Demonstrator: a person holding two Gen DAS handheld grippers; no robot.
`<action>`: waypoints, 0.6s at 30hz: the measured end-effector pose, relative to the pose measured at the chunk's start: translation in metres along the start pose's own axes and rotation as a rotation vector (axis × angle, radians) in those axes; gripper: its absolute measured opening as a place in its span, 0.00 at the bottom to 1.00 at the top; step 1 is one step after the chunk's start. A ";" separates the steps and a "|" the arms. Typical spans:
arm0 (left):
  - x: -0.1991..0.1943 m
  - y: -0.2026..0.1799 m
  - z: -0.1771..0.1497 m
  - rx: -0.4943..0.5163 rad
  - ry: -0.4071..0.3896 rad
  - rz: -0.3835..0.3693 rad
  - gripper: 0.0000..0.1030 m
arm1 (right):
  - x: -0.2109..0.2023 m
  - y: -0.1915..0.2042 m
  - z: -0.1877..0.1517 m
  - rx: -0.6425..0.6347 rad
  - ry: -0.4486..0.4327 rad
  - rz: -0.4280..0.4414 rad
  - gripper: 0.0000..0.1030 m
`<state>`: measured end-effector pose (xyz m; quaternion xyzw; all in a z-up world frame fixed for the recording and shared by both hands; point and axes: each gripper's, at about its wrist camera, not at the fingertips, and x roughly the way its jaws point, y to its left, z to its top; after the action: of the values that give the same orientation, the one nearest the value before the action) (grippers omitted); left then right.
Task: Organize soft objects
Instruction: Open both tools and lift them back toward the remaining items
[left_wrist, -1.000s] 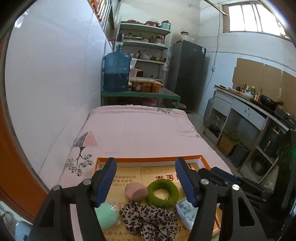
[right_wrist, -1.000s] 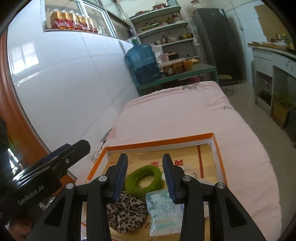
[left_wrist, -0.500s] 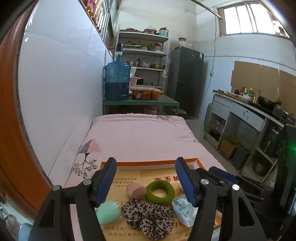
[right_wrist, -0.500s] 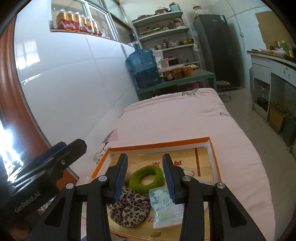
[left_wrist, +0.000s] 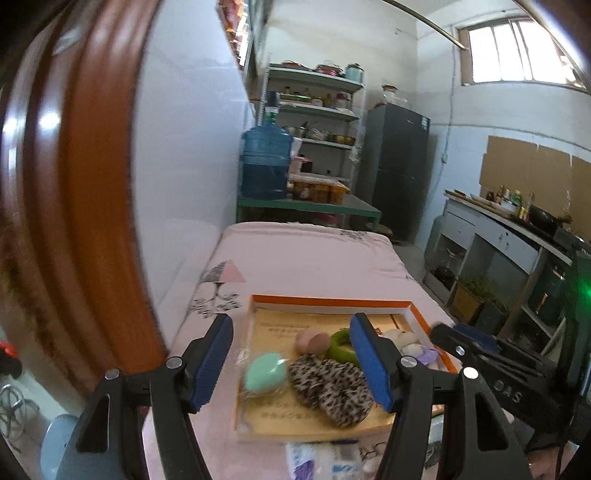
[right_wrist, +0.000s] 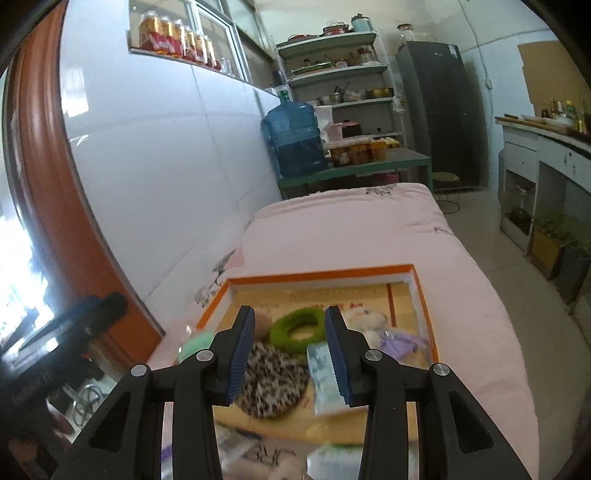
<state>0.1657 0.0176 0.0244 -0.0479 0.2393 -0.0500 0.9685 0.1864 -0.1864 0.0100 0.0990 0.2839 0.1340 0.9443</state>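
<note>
We see a shallow orange-rimmed box (right_wrist: 419, 291) lying on a pink bedspread (right_wrist: 369, 236), near end of the bed, holding the soft objects. Inside: a leopard-print scrunchie (right_wrist: 271, 384) at the near middle, a fuzzy green ring (right_wrist: 297, 328) just beyond it, a mint green sponge (left_wrist: 265, 373) at the near left in a clear wrapper, a pinkish-brown sponge (left_wrist: 312, 340) beside the ring on its left, a pale tissue pack (right_wrist: 323, 376) to the right of the scrunchie, a small white plush (right_wrist: 369, 321) with a lilac cloth (right_wrist: 402, 341) at the right side. Left gripper (left_wrist: 293, 363) hangs above the near left part of the box, jaws spread wide, nothing between the blue pads, no contact with anything. Right gripper (right_wrist: 290, 354) hangs above the near middle, jaws parted about halfway, empty too; scrunchie and ring show through the gap but lie below, untouched. Each gripper's black body shows at the edge of the other's view. Some blurred packets (left_wrist: 321, 458) lie on the bedspread nearer than the box, cannot tell what they are. Far end of the bed: a green table (right_wrist: 354, 168) with a blue water jug (right_wrist: 295, 138) and jars, shelves (right_wrist: 332, 66) behind, dark fridge (right_wrist: 439, 110) to the right. White tiled wall (right_wrist: 166, 147) on the left.
</note>
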 end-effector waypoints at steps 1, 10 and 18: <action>-0.005 0.004 -0.002 -0.008 -0.007 0.008 0.63 | -0.005 0.001 -0.006 -0.002 0.008 -0.006 0.39; -0.038 0.013 -0.013 -0.020 -0.039 -0.004 0.63 | -0.043 -0.012 -0.052 0.028 0.101 -0.044 0.39; -0.052 0.001 -0.040 0.003 -0.002 -0.039 0.63 | -0.080 -0.022 -0.069 0.051 0.092 -0.067 0.39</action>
<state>0.1018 0.0223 0.0130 -0.0514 0.2371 -0.0691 0.9677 0.0877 -0.2244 -0.0116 0.1075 0.3334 0.0992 0.9314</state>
